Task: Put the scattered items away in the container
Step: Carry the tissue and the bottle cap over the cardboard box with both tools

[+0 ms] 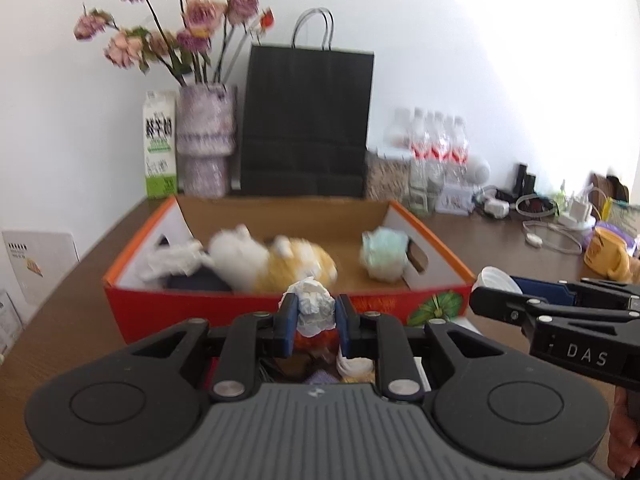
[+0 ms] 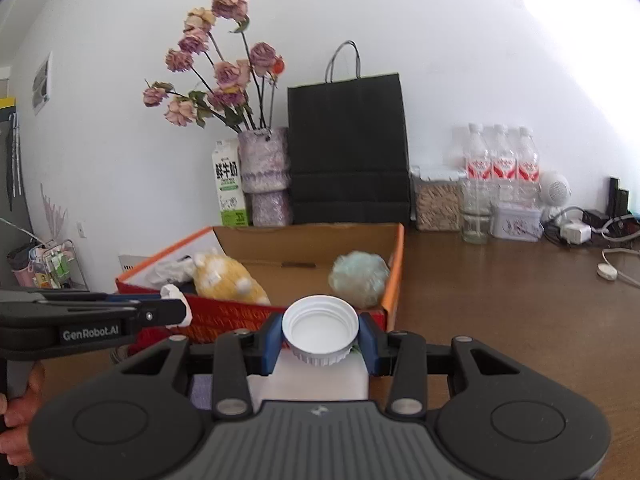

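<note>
Left wrist view puts a crumpled tissue wad (image 1: 312, 309) at the centre, pinched between the blue pads of the left gripper (image 1: 316, 326) and held clear of the table, just short of the near wall of the red cardboard box (image 1: 224, 312); probably poised to go over that wall. Right wrist view shows a white bottle cap (image 2: 320, 326) clamped rim-up by the right gripper (image 2: 321, 340), likewise near the box's front wall. Inside the box lie a plush toy (image 1: 276, 260), a pale green bundle (image 2: 359, 278) and some white crumpled material, so several items look already tidied. Behind stand a vase of flowers (image 2: 264, 176), a black paper bag (image 2: 348, 148) and water bottles (image 2: 500, 164)
</note>
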`<action>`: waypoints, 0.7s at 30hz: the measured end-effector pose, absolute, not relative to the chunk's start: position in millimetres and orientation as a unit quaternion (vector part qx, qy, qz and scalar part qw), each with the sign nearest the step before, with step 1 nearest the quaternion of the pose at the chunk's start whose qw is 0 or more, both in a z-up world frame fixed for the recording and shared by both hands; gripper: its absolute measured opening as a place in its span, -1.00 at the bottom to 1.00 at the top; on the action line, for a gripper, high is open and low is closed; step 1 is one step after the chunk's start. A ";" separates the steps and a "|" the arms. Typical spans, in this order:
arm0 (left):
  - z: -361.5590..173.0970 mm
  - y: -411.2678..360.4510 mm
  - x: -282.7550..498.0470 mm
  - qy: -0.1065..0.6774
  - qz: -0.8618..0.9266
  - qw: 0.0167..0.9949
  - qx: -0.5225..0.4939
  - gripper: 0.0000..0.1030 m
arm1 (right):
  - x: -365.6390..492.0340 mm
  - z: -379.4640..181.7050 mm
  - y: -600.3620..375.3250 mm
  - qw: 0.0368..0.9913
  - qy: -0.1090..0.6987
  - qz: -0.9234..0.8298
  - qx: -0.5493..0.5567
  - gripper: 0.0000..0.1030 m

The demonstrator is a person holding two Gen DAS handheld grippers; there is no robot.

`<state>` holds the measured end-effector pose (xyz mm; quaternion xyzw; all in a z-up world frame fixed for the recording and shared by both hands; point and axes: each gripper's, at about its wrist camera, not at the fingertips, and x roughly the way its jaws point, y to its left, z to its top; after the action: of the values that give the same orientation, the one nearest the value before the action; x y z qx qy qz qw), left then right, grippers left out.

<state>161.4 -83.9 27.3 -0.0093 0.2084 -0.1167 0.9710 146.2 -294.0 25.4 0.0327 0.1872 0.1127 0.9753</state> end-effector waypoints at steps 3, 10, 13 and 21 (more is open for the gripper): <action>41.0 -70.3 168.9 0.186 -0.106 0.977 -0.024 -0.60 | 153.1 38.7 -283.3 0.978 0.172 0.116 0.029 -0.24; 68.4 -58.6 210.3 0.145 -0.104 0.982 -0.058 -0.60 | 196.5 63.8 -258.5 0.985 0.142 0.099 0.028 -0.24; 70.6 -65.7 237.8 0.140 -0.108 0.982 -0.062 -0.60 | 227.6 66.4 -252.9 0.986 0.138 0.086 0.044 -0.24; 34.2 -74.3 276.5 0.167 -0.097 0.980 -0.055 -0.60 | 264.1 33.6 -248.6 0.981 0.180 0.055 0.043 -0.24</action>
<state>276.5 -74.3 34.2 -0.0551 0.1671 -0.0972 0.9796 264.1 -248.6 33.6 0.0427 0.1801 0.0554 0.9812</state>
